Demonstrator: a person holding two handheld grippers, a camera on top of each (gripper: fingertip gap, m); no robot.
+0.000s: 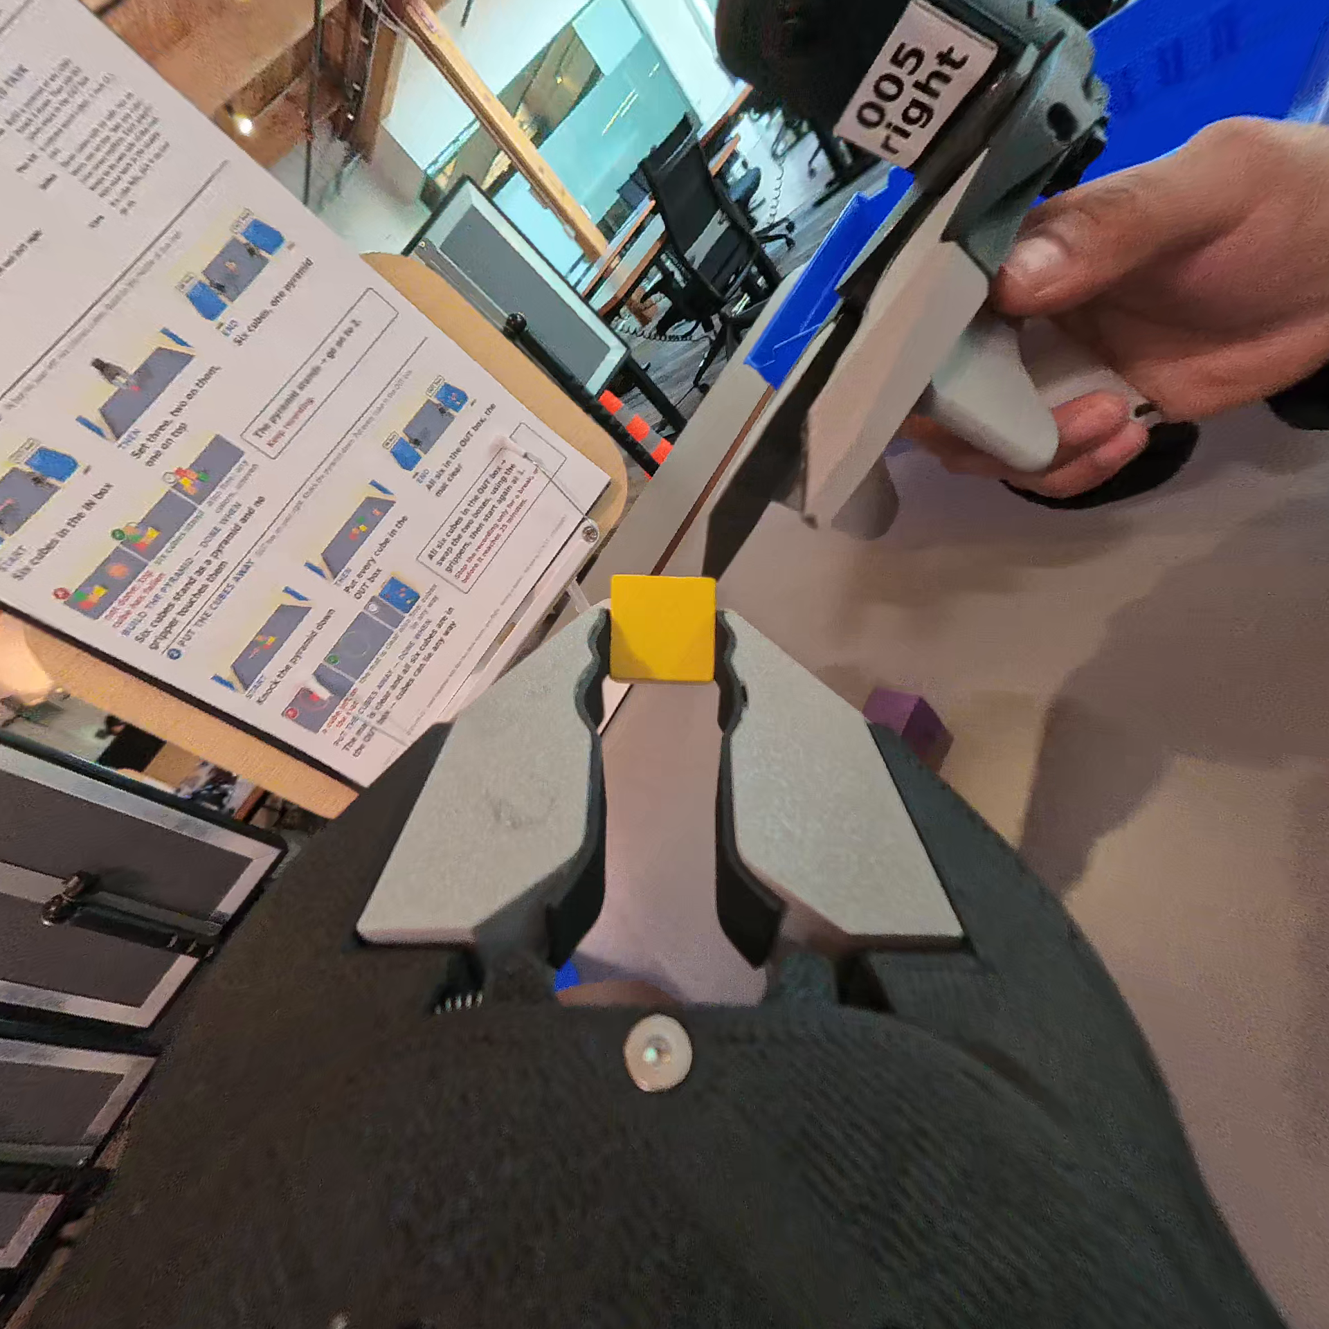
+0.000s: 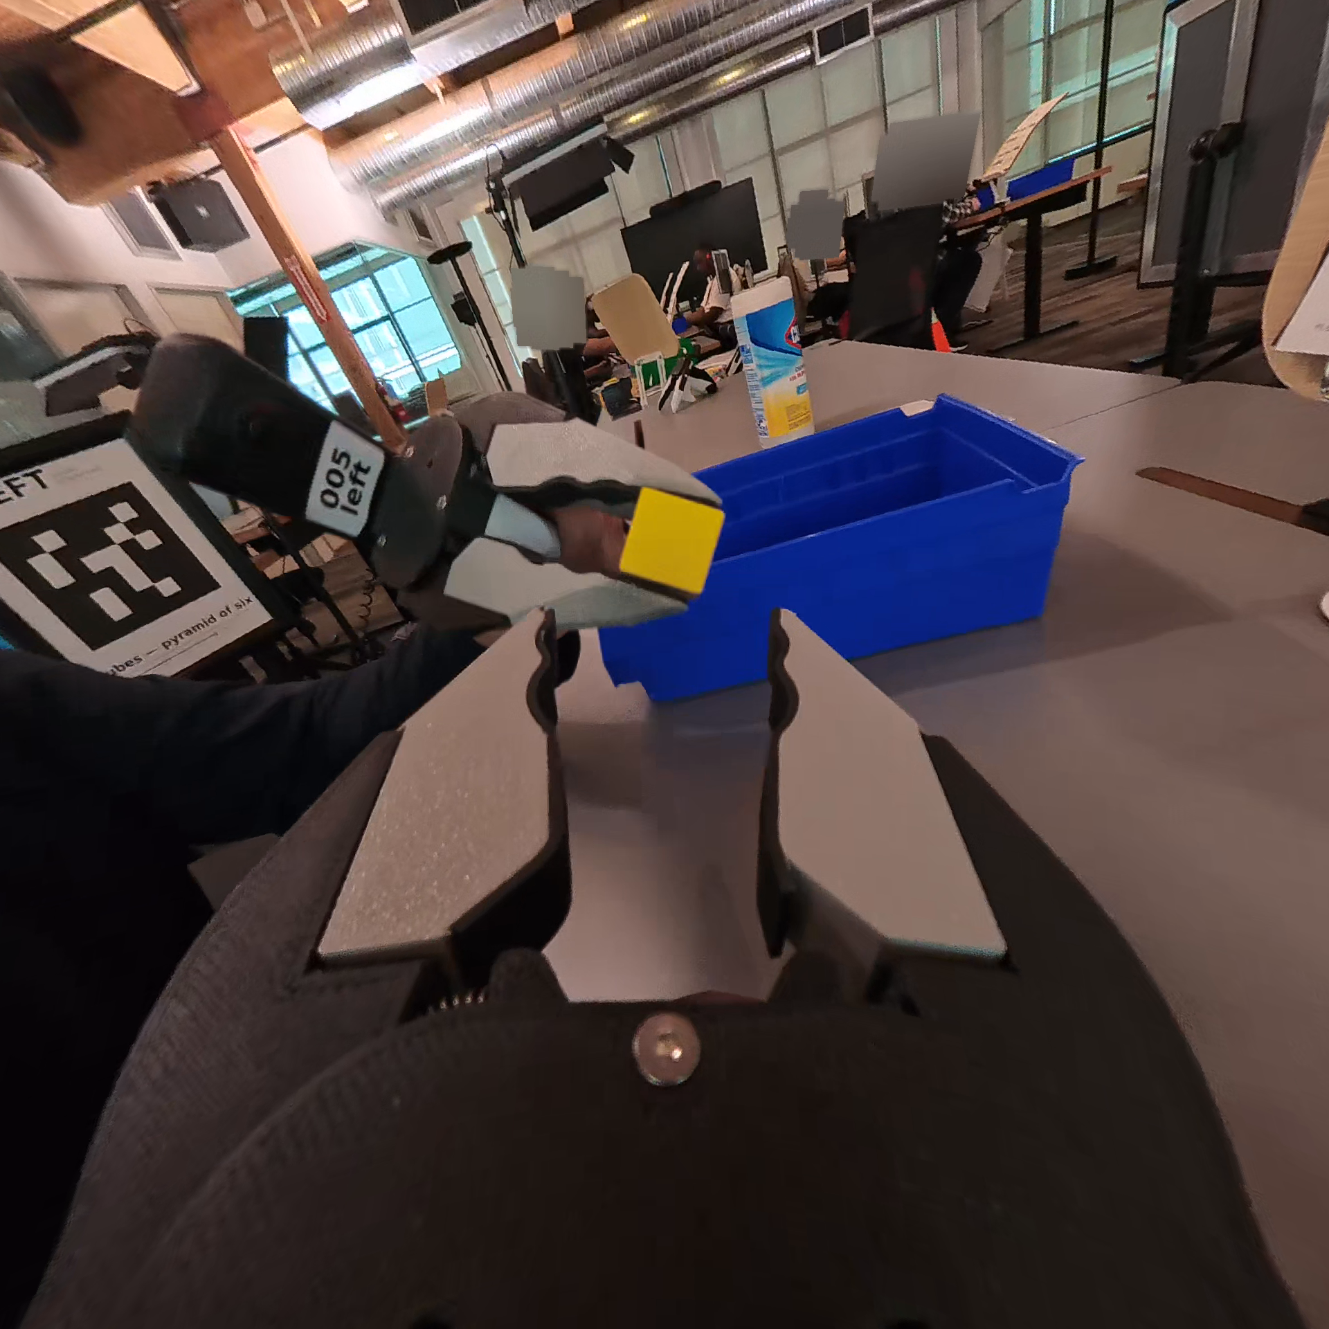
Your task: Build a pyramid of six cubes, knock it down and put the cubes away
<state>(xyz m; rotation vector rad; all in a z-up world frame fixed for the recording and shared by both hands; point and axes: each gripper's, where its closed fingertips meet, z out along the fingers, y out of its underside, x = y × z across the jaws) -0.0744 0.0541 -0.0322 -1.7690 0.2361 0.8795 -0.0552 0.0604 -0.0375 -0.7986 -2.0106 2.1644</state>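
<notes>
Your left gripper (image 1: 662, 647) is clenched on a yellow cube (image 1: 662, 628), pinched at the very tips of its two fingers and lifted clear of the grey table (image 1: 1151, 863). In the right wrist view the same gripper (image 2: 665, 550) comes in from the left, turned on its side, with the yellow cube (image 2: 671, 541) showing a flat face between the upper and lower finger. It hangs just in front of the near left end of the blue bin (image 2: 863, 575), above the tabletop (image 2: 1079, 755).

Your right gripper (image 2: 661, 669) is released: its jaws stand apart with only bare table visible between them, and its tips sit just below the held cube. From the left wrist view you see that gripper from the side, its grey handle held in your right hand (image 1: 1179, 302), and a corner of a blue bin (image 1: 813, 316) behind it.

A purple cube (image 1: 910, 723) rests on the table, just to the right of your left gripper's right finger. A printed instruction sheet (image 1: 252, 431) on a board leans at the table's edge to the left. A canister of wipes (image 2: 773, 363) stands behind the bin, and a black-and-white marker sign (image 2: 101, 561) sits far left.
</notes>
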